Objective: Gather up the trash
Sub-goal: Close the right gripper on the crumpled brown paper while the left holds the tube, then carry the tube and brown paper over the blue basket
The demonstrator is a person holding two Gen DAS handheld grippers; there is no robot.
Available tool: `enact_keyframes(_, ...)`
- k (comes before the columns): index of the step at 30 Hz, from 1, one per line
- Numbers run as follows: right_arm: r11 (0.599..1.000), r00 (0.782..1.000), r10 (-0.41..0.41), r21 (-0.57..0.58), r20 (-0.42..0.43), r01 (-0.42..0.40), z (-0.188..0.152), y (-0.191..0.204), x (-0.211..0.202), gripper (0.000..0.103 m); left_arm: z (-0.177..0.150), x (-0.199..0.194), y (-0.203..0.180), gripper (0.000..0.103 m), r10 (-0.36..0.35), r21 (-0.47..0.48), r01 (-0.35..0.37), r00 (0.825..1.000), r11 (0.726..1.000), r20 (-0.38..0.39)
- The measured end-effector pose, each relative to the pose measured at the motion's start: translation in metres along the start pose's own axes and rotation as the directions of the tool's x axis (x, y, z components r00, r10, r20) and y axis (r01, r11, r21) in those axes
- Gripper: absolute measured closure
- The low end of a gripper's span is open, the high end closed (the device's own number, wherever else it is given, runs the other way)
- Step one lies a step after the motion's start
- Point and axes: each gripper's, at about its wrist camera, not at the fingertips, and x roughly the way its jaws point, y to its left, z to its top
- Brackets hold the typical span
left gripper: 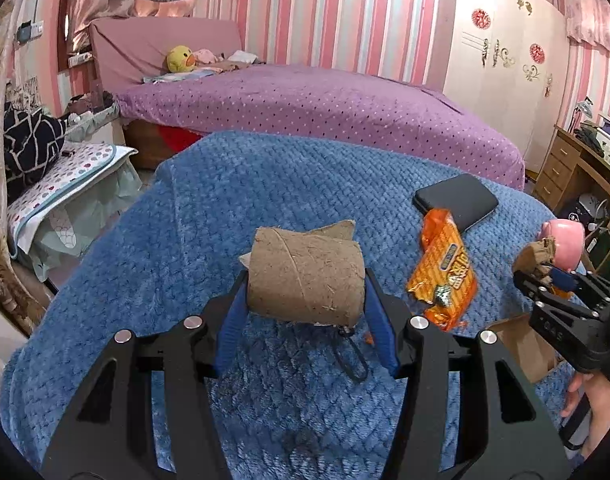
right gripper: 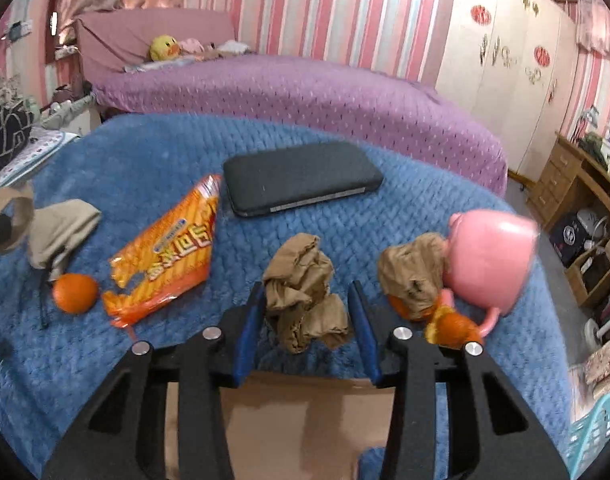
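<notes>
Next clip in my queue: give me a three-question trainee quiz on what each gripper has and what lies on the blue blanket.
1. True or false: the left gripper is shut on the cardboard tube.
2. What is between the fingers of the right gripper? A) the orange snack wrapper B) a crumpled brown paper wad C) the pink mug
3. Fill in: the black case lies on the blue blanket, just beyond the top end of the ____.

Key: 1 true; 2 B; 3 orange snack wrapper.
</notes>
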Motion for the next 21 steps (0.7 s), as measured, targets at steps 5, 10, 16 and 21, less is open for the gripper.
enact_keyframes(5, 1.000, 0.999, 0.000, 0.001, 0.046, 0.000, -0.017, -0.019, -0.036, 0.061, -0.006, -0.011, -0.010, 0.049, -0.009, 0.006, 0.009, 1.000, 1.000, 0.009)
enact_keyframes(10, 0.999, 0.997, -0.025, 0.038, 0.067, 0.022, -0.035, -0.048, -0.069, 0.061, -0.015, -0.031, -0.031, 0.049, -0.040, 0.040, 0.038, 0.999, 0.998, 0.030)
enact_keyframes(16, 0.992, 0.995, -0.077, 0.108, 0.070, 0.069, -0.069, -0.091, -0.105, 0.061, -0.031, -0.046, -0.064, 0.049, -0.097, 0.069, 0.096, 0.995, 0.993, 0.025)
enact_keyframes(21, 0.980, 0.989, -0.135, 0.155, 0.066, 0.123, -0.096, -0.123, -0.125, 0.061, -0.043, -0.050, -0.091, 0.049, -0.132, 0.063, 0.132, 0.991, 0.989, 0.001)
